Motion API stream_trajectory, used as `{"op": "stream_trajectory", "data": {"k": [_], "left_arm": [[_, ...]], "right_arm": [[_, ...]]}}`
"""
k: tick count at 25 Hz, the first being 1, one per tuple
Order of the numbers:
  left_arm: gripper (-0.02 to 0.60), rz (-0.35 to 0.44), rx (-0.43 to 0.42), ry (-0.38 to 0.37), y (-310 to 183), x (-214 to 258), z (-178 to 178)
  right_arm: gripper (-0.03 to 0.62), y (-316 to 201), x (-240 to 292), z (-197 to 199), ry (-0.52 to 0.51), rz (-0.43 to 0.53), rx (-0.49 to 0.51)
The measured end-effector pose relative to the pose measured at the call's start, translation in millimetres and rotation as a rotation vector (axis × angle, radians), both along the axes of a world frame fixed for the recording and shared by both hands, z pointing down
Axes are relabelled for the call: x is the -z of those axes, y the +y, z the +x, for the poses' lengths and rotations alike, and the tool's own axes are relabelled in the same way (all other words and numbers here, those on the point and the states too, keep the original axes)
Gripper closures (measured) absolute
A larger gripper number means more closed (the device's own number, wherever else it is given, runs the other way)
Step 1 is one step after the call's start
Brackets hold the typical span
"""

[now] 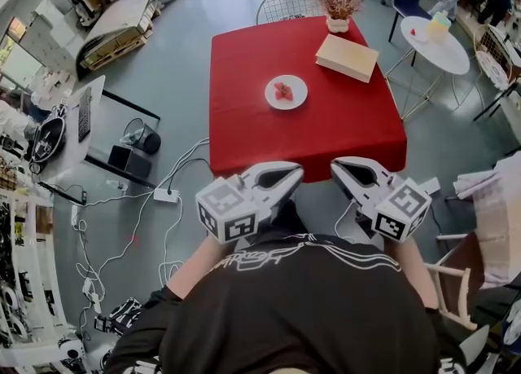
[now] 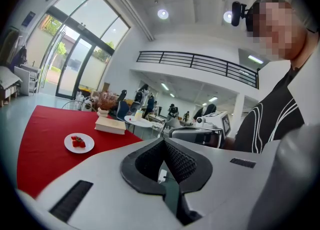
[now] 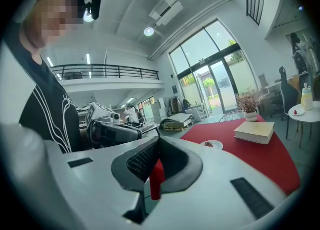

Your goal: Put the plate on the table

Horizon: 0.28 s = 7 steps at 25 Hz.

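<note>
A small white plate (image 1: 286,92) with red food on it sits in the middle of the red-clothed table (image 1: 244,128). It also shows as a plate (image 2: 79,143) in the left gripper view and a plate (image 3: 212,145) in the right gripper view. Both grippers hang in the air near the person's chest, short of the table's near edge and well apart from the plate. My left gripper (image 1: 281,175) is shut with nothing in it, its jaws meeting (image 2: 165,166). My right gripper (image 1: 346,170) is likewise shut and empty (image 3: 156,169).
A cream book (image 1: 348,57) and a potted dried plant (image 1: 340,2) stand at the table's far right. A round white side table (image 1: 440,45) is to the right, a wire chair (image 1: 285,4) behind. Cables and a power strip (image 1: 166,195) lie on the floor at left.
</note>
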State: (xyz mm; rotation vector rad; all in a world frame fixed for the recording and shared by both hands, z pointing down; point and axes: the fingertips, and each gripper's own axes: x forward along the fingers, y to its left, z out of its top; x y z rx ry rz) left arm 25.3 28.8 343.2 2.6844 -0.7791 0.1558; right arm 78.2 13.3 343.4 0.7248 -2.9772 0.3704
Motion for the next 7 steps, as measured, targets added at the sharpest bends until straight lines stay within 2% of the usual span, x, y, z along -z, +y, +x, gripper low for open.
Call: {"op": "stream_trajectory", "data": {"k": [7], "left_arm": [[0.574, -0.002, -0.003, 0.005, -5.0, 1.9, 4.7]], "right_arm": [[0.586, -4.2, 0.8, 3.4, -0.003, -0.002, -0.002]]}}
